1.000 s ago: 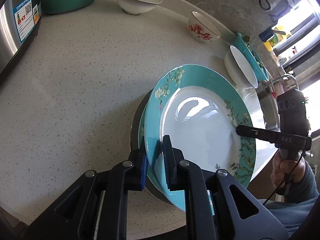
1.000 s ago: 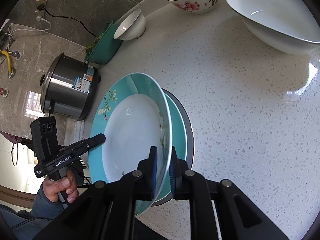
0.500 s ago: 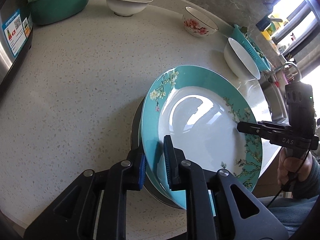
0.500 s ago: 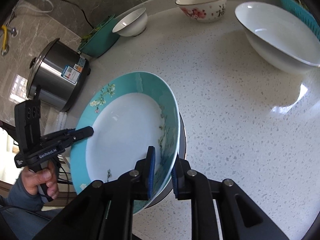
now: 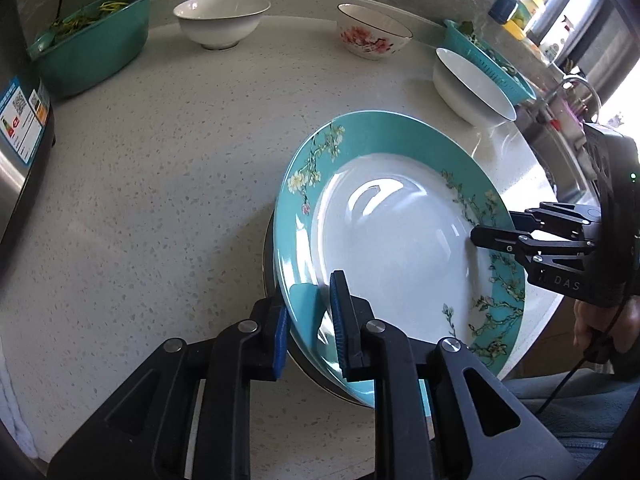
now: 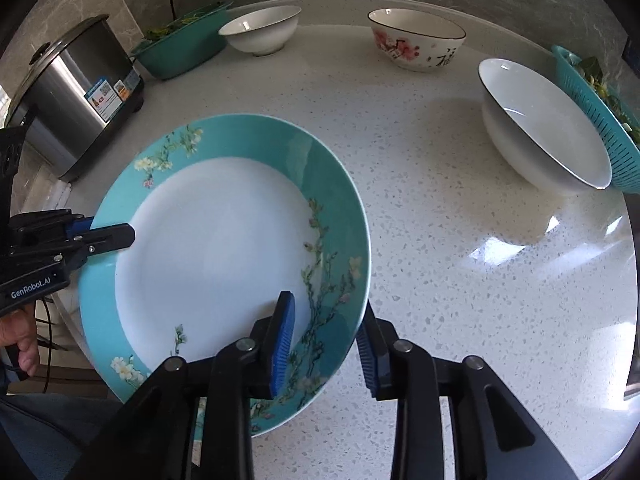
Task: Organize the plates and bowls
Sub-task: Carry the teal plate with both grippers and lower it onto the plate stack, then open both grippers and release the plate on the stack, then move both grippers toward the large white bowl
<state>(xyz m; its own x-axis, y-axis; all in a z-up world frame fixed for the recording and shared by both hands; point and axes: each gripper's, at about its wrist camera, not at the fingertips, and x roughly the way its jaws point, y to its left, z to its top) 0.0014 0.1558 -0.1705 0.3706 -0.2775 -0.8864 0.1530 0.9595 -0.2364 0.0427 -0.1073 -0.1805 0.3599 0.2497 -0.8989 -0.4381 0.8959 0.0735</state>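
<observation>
A teal floral plate point(image 5: 400, 248) point(image 6: 216, 240) with a white centre lies on a stack whose dark lower rim point(image 5: 267, 264) shows at its left. My left gripper point(image 5: 310, 326) point(image 6: 108, 230) pinches the plate's near-left rim between its blue pads. My right gripper point(image 6: 325, 346) point(image 5: 496, 226) straddles the opposite rim. Its jaws are opening, with a gap showing between each pad and the rim. A white bowl point(image 5: 218, 20) point(image 6: 260, 28), a red-flowered bowl point(image 5: 374, 34) point(image 6: 416, 40) and a large white bowl point(image 5: 472, 84) point(image 6: 544, 128) stand apart further back.
A steel rice cooker point(image 6: 72, 92) point(image 5: 20, 152) and a teal basin of greens point(image 5: 92, 44) point(image 6: 180, 48) stand at the left. A teal colander point(image 6: 592, 112) point(image 5: 492, 60) touches the large bowl. The speckled counter point(image 6: 460, 240) curves to an edge near the stack, beside a sink.
The teal plate was tilted up on its edge and now lies flat on the stack. The right gripper's pads have spread off the rim. Both views have rolled level.
</observation>
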